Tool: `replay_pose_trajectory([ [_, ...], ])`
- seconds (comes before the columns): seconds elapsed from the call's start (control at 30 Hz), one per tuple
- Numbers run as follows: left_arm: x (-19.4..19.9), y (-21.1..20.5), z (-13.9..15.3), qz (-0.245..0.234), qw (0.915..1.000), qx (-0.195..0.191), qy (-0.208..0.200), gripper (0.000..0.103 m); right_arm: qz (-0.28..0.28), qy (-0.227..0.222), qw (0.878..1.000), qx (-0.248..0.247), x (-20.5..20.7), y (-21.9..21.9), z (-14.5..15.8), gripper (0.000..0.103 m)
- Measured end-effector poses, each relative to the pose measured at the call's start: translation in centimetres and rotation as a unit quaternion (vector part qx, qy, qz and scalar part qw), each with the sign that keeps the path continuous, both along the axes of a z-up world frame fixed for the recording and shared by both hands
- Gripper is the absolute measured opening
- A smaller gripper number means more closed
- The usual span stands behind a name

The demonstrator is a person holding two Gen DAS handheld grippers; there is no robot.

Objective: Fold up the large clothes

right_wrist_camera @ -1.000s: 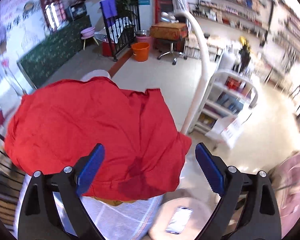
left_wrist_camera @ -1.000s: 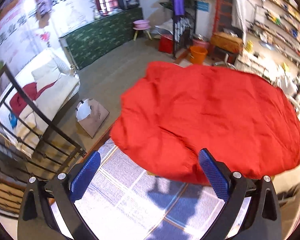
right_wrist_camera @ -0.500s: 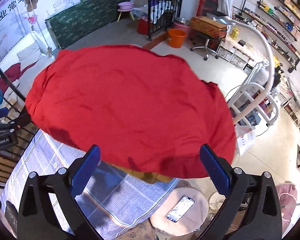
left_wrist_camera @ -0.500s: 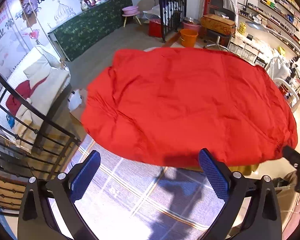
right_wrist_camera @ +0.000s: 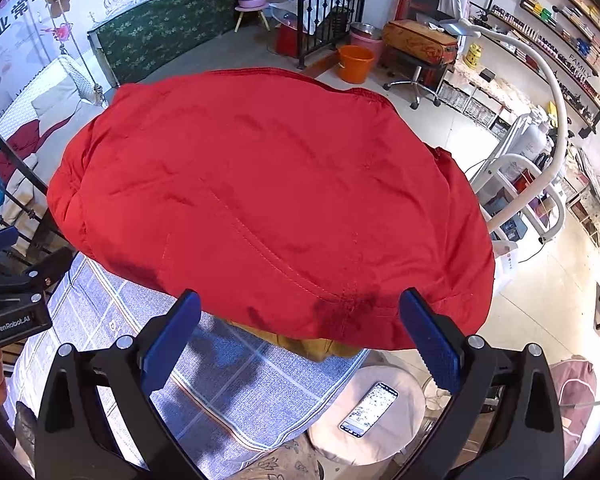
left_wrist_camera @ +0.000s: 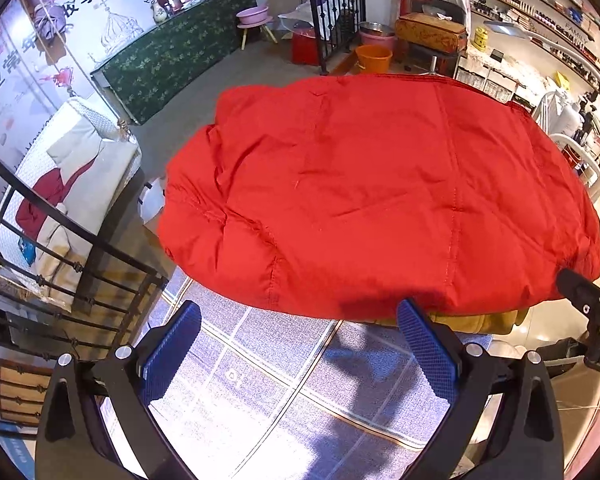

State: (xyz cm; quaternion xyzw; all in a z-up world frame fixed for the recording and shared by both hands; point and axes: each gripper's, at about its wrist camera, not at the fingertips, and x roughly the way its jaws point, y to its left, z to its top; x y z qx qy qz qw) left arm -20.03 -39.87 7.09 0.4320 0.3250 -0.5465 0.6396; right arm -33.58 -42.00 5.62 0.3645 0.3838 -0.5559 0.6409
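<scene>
On the table's checked blue cloth (left_wrist_camera: 284,376) ahead of me lies the red padded jacket (left_wrist_camera: 372,184), both my left gripper (left_wrist_camera: 298,344) and right gripper (right_wrist_camera: 300,340) empty with jaws wide apart, so I should pinch its near hem evenly at two corners.

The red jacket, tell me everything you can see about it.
The red jacket is large, puffy and quilted, of smooth, slightly shiny fabric with stitched seams and light wrinkles. It lies spread flat, covering most of the blue checked cloth. Its near hem has a darker patch. A mustard-yellow garment peeks out beneath its near edge. Both grippers, left and right, are open just short of the hem, neither touching it.
</scene>
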Motion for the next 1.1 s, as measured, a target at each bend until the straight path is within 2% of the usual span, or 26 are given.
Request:
replay_pose_trajectory([
  [0.27, -0.8, 0.1, -0.1, -0.004, 0.9998, 0.005, -0.02, 0.097, 0.0, 0.002, 1.0, -0.001, 0.0, 0.1, 0.2, 0.098],
  [1.1, -1.2, 0.9, -0.2, -0.006, 0.9996, 0.013, -0.025, 0.097, 0.006, 0.004, 1.0, -0.003, -0.2, 0.8, 0.3, 0.098],
])
